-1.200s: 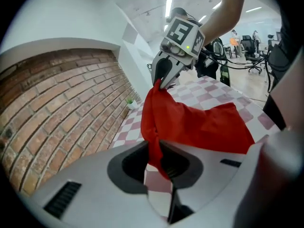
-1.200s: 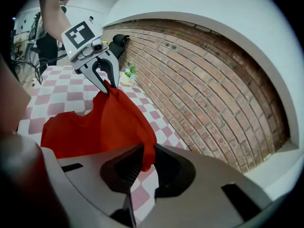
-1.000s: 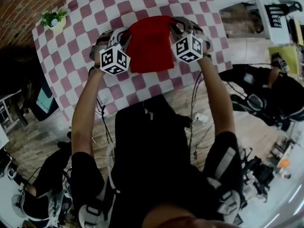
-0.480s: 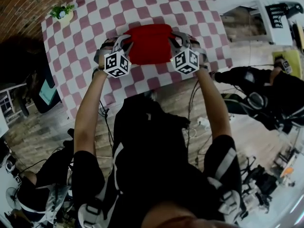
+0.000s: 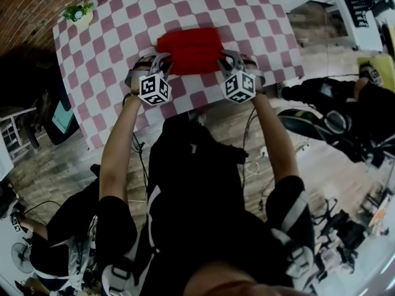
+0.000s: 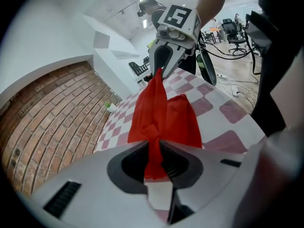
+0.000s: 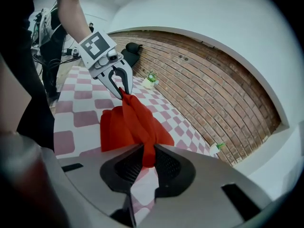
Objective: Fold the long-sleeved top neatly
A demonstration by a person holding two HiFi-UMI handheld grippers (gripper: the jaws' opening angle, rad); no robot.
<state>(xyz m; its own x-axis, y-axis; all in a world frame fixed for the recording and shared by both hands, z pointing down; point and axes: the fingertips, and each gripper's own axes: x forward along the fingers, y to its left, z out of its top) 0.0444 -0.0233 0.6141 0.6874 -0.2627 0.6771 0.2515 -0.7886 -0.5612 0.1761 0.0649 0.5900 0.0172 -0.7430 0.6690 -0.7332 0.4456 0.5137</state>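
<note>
The red long-sleeved top (image 5: 190,49) lies as a folded band on the pink-and-white checked table (image 5: 111,54). My left gripper (image 5: 162,66) is shut on its near left corner, and my right gripper (image 5: 225,63) is shut on its near right corner. In the left gripper view a bunched strip of red cloth (image 6: 178,120) runs up from between my left gripper (image 6: 156,148) to the right gripper (image 6: 161,68) opposite. The right gripper view mirrors this: the red top (image 7: 118,125) is pinched in my right gripper (image 7: 148,151), and the left gripper (image 7: 118,87) holds the far end.
A small potted plant (image 5: 79,14) stands at the table's far left corner, by a brick wall (image 7: 204,80). The table's near edge (image 5: 197,113) is just below the grippers. Another person (image 5: 345,103) sits at the right, with cables on the floor.
Both grippers came down and back toward the near table edge with the top's edge held between them. The top hung tall before; it now lies shorter and flatter on the table.
</note>
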